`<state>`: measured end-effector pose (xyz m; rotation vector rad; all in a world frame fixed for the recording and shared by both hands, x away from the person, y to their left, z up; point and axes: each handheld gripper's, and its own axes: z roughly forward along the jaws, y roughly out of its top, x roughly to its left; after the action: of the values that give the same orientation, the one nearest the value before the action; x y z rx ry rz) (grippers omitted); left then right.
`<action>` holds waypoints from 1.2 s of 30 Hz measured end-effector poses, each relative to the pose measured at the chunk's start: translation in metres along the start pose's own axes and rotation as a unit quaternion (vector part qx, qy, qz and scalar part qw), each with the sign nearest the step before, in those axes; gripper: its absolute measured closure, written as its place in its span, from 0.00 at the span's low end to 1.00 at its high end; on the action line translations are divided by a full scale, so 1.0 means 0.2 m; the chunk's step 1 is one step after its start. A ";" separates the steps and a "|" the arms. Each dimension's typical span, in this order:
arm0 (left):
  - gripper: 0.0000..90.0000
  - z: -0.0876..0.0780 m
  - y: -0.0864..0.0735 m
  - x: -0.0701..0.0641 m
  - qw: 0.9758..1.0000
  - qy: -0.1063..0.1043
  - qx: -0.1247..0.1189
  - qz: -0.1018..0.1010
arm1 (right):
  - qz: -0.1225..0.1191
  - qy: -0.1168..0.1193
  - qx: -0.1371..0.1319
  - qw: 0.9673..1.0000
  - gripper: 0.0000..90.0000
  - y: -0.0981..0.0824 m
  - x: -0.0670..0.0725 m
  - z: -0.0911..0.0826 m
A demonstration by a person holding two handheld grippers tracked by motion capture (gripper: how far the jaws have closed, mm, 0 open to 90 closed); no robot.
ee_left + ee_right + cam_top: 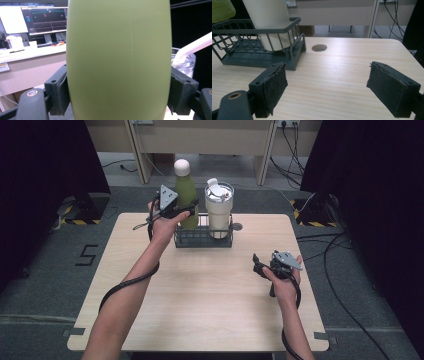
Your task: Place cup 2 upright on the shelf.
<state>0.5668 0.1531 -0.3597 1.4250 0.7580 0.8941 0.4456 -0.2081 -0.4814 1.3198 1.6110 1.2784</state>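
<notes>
Between the left gripper's [184, 213] pads: green bottle [186, 195], clamped, above wire rack [203, 240]; cream tumbler [219, 210] just beside. Right gripper [260, 266] wide, nothing held, over table [210, 290].

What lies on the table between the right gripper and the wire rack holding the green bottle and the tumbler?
Nothing: bare wood. In the right gripper view, only tabletop separates the open right gripper from the wire rack; the high view agrees.

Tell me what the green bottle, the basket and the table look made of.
Bottle: matte green coating with no glare, probably coated metal, though plastic is possible. Basket: dark grey wire grid, likely coated metal. Table: pale wood-grain top, probably laminate rather than solid wood.
</notes>
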 end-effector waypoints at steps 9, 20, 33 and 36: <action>0.23 0.04 -0.03 0.04 1.000 0.007 0.011 -0.004 | -0.003 0.000 -0.001 1.000 0.17 0.00 -0.01 0.00; 0.23 0.09 -0.08 0.04 1.000 0.010 0.025 -0.007 | -0.002 0.001 0.000 1.000 0.17 0.00 0.00 0.01; 0.23 0.15 -0.17 0.03 0.999 0.017 0.048 -0.018 | 0.002 0.002 0.000 1.000 0.17 0.00 -0.01 0.00; 0.23 0.16 -0.19 0.03 0.998 0.018 0.054 -0.017 | 0.001 0.003 0.000 1.000 0.17 0.00 -0.01 0.00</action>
<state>0.6001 0.1453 -0.3967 1.4907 0.8663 0.8661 0.4459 -0.2102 -0.4824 1.3190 1.6134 1.2857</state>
